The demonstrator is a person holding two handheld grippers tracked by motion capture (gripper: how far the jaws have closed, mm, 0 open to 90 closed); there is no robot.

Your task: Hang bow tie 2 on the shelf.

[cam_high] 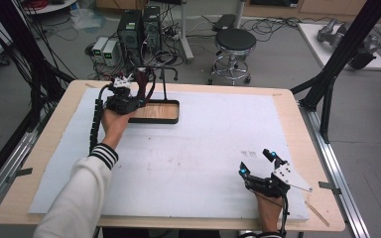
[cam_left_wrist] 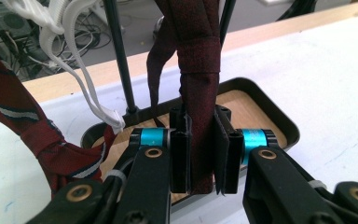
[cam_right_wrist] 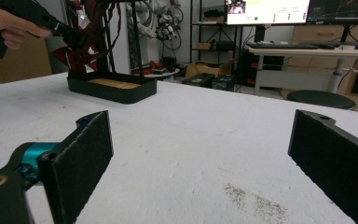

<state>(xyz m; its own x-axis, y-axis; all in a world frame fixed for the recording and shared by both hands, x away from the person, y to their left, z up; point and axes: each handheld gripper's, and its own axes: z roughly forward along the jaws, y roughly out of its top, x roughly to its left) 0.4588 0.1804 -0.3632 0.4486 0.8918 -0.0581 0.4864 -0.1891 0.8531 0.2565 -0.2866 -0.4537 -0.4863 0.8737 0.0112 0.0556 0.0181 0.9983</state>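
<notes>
A dark red tie (cam_left_wrist: 198,70) hangs from a black stand (cam_high: 163,84) that rises out of a black tray with a wooden floor (cam_high: 177,113). My left gripper (cam_left_wrist: 200,121) is shut on the lower part of this tie, both pads pressed against the cloth, just above the tray (cam_left_wrist: 279,116). In the high view the left gripper (cam_high: 138,94) sits at the tray's left end, at the far left of the table. My right gripper (cam_high: 256,162) rests near the table's front right with its jaws wide open and nothing between them (cam_right_wrist: 200,140).
A striped red tie (cam_left_wrist: 37,135) and white straps (cam_left_wrist: 74,46) hang on the same stand, left of the held tie. A white mat (cam_high: 203,148) covers the table. Beyond the far edge are computer boxes (cam_high: 139,29) and a stool (cam_high: 234,42).
</notes>
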